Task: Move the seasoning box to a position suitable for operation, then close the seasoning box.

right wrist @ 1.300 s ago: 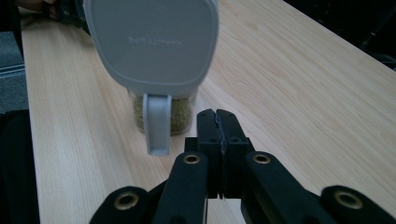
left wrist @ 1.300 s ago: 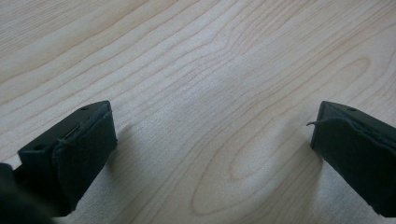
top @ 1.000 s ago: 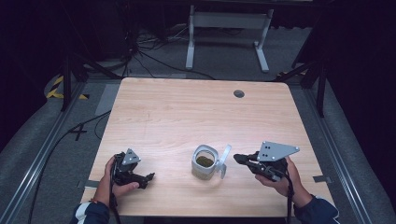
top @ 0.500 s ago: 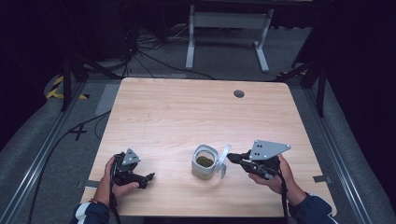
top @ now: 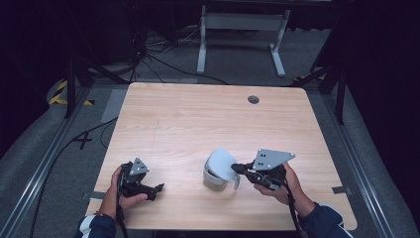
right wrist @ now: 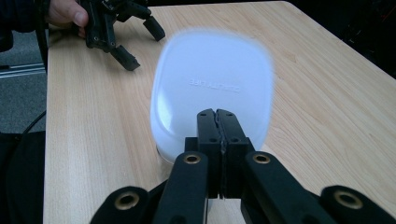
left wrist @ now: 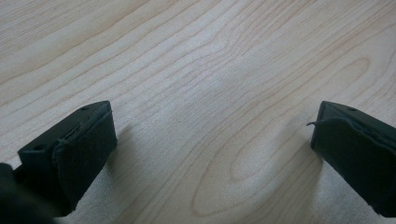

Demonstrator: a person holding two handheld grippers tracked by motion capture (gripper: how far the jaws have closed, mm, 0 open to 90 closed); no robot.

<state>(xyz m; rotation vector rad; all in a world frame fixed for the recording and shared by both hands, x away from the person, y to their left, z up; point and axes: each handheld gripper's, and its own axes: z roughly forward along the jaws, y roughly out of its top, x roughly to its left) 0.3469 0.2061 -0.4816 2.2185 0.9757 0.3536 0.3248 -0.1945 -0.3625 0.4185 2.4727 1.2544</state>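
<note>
Nearby, left gripper [top: 159, 188] beside container [top: 216, 177]

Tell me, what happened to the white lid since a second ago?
The right gripper, fingers shut on the lid, swung it up from beside the cup and over its top, hiding the opening. The left gripper stayed open, resting on the table; the cup kept its spot.

The right tool [right wrist: 218, 122] grips a white lid [right wrist: 212, 84] above the tabletop [right wrist: 327, 93] — jaws pressed together.
</note>
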